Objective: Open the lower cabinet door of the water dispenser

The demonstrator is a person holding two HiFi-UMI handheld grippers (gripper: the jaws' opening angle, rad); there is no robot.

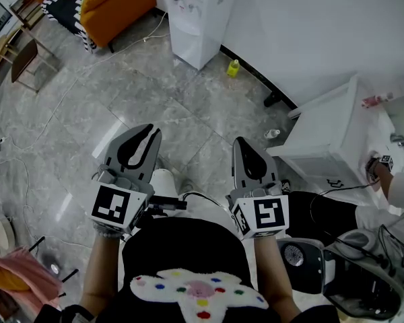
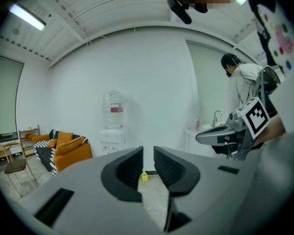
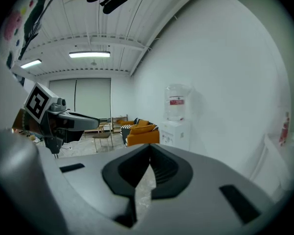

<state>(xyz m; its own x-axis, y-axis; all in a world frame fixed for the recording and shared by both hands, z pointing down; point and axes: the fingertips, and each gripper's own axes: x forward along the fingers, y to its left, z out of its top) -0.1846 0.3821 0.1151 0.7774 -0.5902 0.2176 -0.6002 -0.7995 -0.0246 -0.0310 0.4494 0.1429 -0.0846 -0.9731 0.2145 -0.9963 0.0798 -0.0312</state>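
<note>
The white water dispenser (image 1: 196,15) stands against the far wall, well away from both grippers, and its lower cabinet door (image 1: 187,44) looks closed. It also shows small in the left gripper view as the dispenser (image 2: 112,133) and in the right gripper view as the dispenser (image 3: 175,127), with a bottle on top. My left gripper (image 1: 139,147) is held in front of the person's body, its jaws (image 2: 148,153) a narrow gap apart with nothing between them. My right gripper (image 1: 250,159) hangs beside it, its jaws (image 3: 150,153) shut and empty.
An orange sofa (image 1: 116,2) and a wooden chair (image 1: 23,59) stand far left. A yellow bottle (image 1: 233,67) sits on the floor by the wall. A white sink cabinet (image 1: 333,130) is at the right, where another person's hand (image 1: 377,167) works. Cables trail over the grey tiles.
</note>
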